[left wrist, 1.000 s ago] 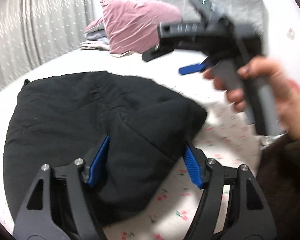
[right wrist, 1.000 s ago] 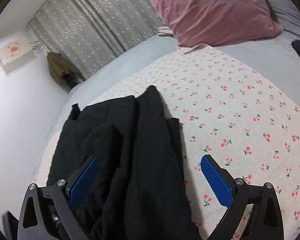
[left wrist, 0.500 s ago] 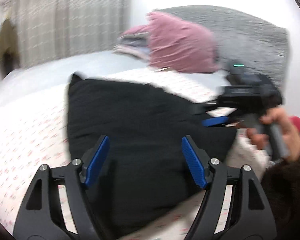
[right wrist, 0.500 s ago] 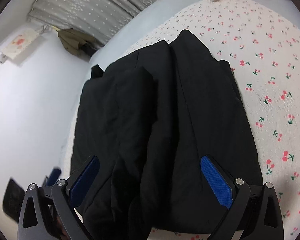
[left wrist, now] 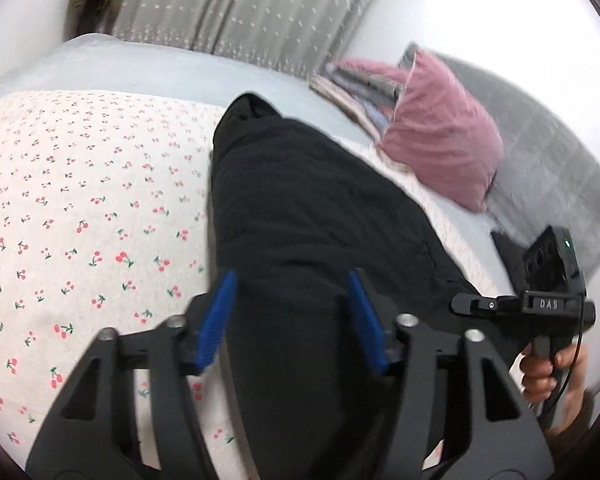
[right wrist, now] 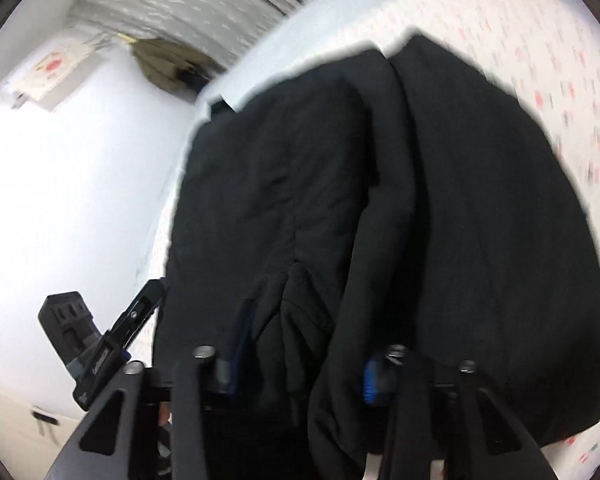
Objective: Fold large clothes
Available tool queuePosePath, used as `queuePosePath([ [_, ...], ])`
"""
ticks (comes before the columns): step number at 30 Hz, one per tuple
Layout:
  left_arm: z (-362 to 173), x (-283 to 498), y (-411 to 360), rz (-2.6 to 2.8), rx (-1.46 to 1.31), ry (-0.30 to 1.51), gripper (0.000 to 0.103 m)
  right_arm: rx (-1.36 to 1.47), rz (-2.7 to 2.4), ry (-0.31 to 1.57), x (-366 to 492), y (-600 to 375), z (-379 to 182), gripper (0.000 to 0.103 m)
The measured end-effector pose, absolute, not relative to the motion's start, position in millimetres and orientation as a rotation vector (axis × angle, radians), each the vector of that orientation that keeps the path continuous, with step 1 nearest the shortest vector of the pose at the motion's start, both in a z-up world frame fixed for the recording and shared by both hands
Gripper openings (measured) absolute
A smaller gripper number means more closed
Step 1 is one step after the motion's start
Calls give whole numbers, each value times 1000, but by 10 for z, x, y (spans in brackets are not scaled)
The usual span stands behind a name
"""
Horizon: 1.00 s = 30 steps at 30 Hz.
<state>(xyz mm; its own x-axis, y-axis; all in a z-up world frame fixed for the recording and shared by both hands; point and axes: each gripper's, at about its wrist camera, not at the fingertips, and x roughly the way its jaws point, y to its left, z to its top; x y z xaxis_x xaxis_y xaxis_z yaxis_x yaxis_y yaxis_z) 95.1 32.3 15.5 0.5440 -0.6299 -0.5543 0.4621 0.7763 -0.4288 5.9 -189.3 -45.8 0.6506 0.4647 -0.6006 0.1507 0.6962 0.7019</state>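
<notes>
A large black padded jacket (left wrist: 312, 220) lies folded lengthwise on the cherry-print bed sheet (left wrist: 80, 200). My left gripper (left wrist: 292, 316) is open, its blue pads on either side of the jacket's near end, above it. My right gripper (right wrist: 300, 368) is open, pushed down into the jacket's (right wrist: 400, 200) near edge, with bunched fabric between the pads and hiding their tips. The right gripper also shows at the right of the left wrist view (left wrist: 540, 304), held by a hand. The left gripper's body shows at the lower left of the right wrist view (right wrist: 100, 344).
A pink pillow (left wrist: 440, 148) and a stack of folded clothes (left wrist: 360, 84) sit at the head of the bed, by a grey padded headboard (left wrist: 560, 160). Curtains (left wrist: 240, 4) hang behind. A white wall (right wrist: 60, 180) borders the bed on the left.
Both grippers have come down to the jacket's near end. The left one swung left so the sheet fills its left side. The right one has sunk into the fabric and its pads have narrowed a little.
</notes>
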Motion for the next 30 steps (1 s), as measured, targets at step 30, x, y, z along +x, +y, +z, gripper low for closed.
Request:
queuePosePath([
  [30, 102, 770, -468, -707, -65, 693, 37, 887, 211, 799, 10, -3090, -593, 54],
])
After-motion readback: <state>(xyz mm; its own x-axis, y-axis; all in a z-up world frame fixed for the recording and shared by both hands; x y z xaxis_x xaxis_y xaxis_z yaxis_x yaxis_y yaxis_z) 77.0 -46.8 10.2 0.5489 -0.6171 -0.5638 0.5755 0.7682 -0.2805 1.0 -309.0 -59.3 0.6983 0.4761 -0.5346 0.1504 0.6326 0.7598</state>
